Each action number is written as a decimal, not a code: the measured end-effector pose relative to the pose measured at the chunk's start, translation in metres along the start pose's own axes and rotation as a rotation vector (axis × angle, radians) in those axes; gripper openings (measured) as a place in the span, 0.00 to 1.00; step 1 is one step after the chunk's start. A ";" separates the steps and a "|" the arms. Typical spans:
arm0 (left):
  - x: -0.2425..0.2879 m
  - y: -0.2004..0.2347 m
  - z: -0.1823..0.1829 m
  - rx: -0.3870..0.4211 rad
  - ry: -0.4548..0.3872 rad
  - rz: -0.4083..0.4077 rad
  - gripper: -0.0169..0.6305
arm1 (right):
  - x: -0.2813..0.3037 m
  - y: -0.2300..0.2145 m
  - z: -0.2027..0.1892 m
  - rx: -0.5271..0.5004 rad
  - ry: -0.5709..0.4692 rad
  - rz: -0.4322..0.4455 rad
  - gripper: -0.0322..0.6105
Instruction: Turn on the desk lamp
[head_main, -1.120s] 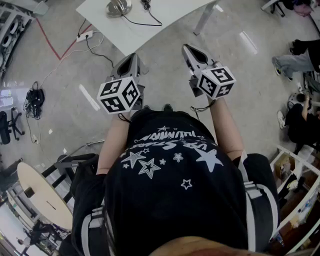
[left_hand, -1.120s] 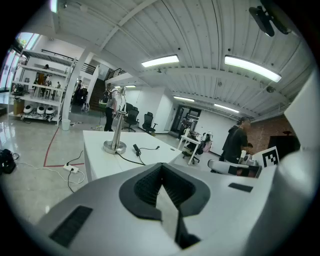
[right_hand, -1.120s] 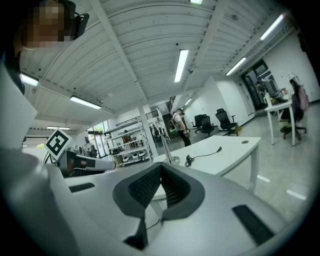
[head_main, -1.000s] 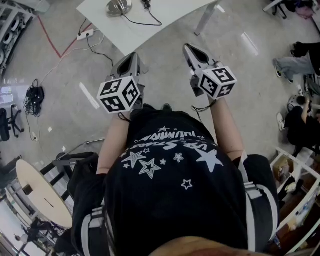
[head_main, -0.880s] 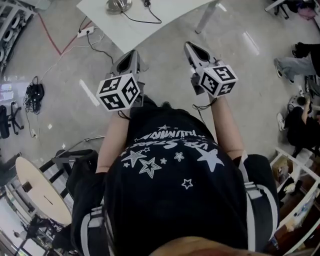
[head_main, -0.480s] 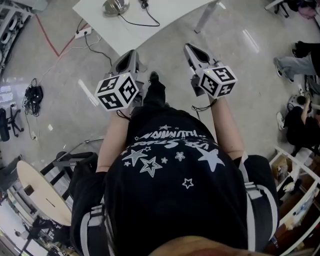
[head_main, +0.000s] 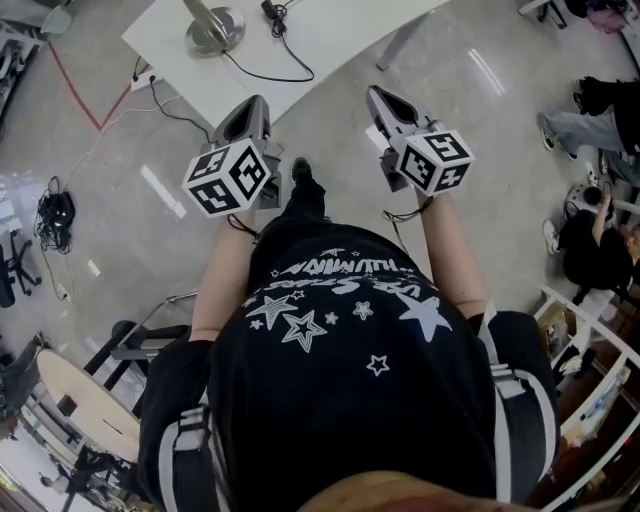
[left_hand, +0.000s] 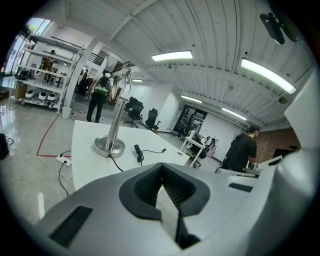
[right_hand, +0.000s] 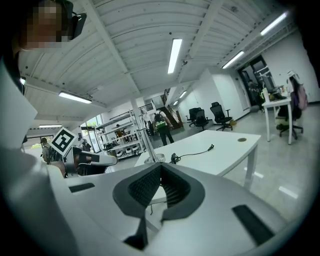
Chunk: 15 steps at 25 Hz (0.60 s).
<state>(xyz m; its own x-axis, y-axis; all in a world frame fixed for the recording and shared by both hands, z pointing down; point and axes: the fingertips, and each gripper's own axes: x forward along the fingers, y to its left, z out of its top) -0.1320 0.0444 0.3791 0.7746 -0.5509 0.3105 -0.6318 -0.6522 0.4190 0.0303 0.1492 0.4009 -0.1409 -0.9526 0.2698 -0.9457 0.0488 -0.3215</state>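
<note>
"Left gripper view first: how do the jaws of the left gripper (left_hand: 161, 168) stand?"

"Pressed together at the tips, with nothing between the ribbed pads. The right gripper (right_hand: 160, 167) reads the same in its own view: jaws closed and empty."

"Where are the two against the white table (head_main: 345, 25)?"

"Both are held out in front of the person, short of the table and touching nothing on it. In the head view the left one points at the table's near corner. The right one hangs over the floor just off the table's near edge."

"And the desk lamp (left_hand: 114, 131)?"

"It stands upright on the table, its round metal base toward the table's left end, well apart from both grippers. A black cable (head_main: 268, 72) loops from the base across the tabletop. A small black block (left_hand: 138, 149) on that cord lies on the table just right of the base. A white power strip (left_hand: 61, 158) lies on the floor off the table's left side."
</note>
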 end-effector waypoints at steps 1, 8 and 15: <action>0.010 0.003 0.005 -0.005 0.006 -0.001 0.04 | 0.010 -0.004 0.006 -0.001 0.007 0.000 0.06; 0.054 0.018 0.014 -0.019 0.052 -0.025 0.04 | 0.060 -0.015 0.028 -0.002 0.019 0.002 0.06; 0.091 0.037 0.015 -0.025 0.082 -0.040 0.04 | 0.104 -0.020 0.038 -0.025 0.037 0.004 0.06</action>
<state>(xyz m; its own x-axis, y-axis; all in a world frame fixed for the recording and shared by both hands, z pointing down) -0.0851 -0.0380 0.4104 0.7996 -0.4795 0.3615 -0.6001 -0.6590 0.4533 0.0453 0.0378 0.4009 -0.1550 -0.9407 0.3016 -0.9519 0.0605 -0.3004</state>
